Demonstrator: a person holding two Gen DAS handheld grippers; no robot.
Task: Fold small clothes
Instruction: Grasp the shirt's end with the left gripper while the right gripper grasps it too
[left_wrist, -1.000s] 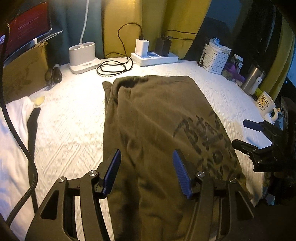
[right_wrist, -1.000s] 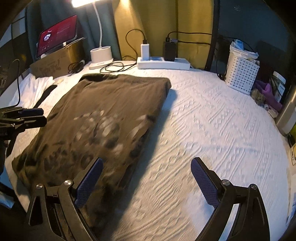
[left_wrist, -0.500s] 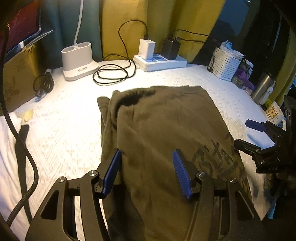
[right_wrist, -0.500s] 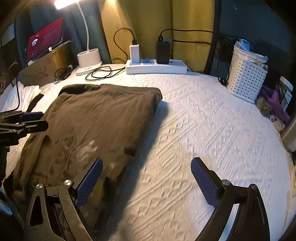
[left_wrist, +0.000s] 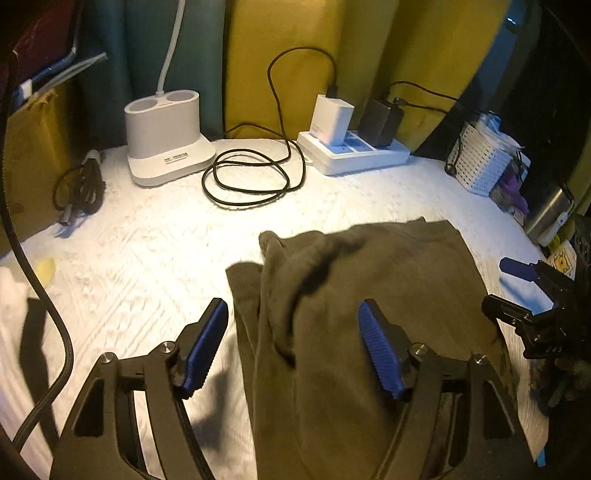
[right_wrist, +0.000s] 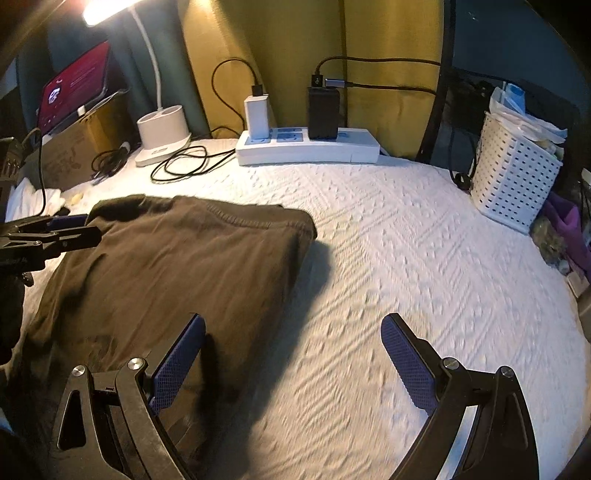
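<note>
A folded olive-brown garment (left_wrist: 369, 295) lies flat on the white textured cover (left_wrist: 147, 240); it also shows in the right wrist view (right_wrist: 177, 266). My left gripper (left_wrist: 295, 347) is open and empty, hovering over the garment's left part, its left finger beyond the garment's left edge. My right gripper (right_wrist: 291, 362) is open and empty, straddling the garment's right edge, its right finger over bare cover. Each gripper shows in the other's view: the right one (left_wrist: 517, 291) at the garment's right side, the left one (right_wrist: 55, 230) at its left side.
Along the back stand a white lamp base (left_wrist: 166, 140), a coiled black cable (left_wrist: 251, 181), a white power strip with chargers (right_wrist: 306, 144) and a white perforated basket (right_wrist: 513, 177). A white cloth (right_wrist: 33, 199) lies at the left. A metal flask (left_wrist: 550, 214) stands at the right.
Both grippers have moved forward along the garment toward its far edge. The printed part has dropped out of view. Both stay open and empty.
</note>
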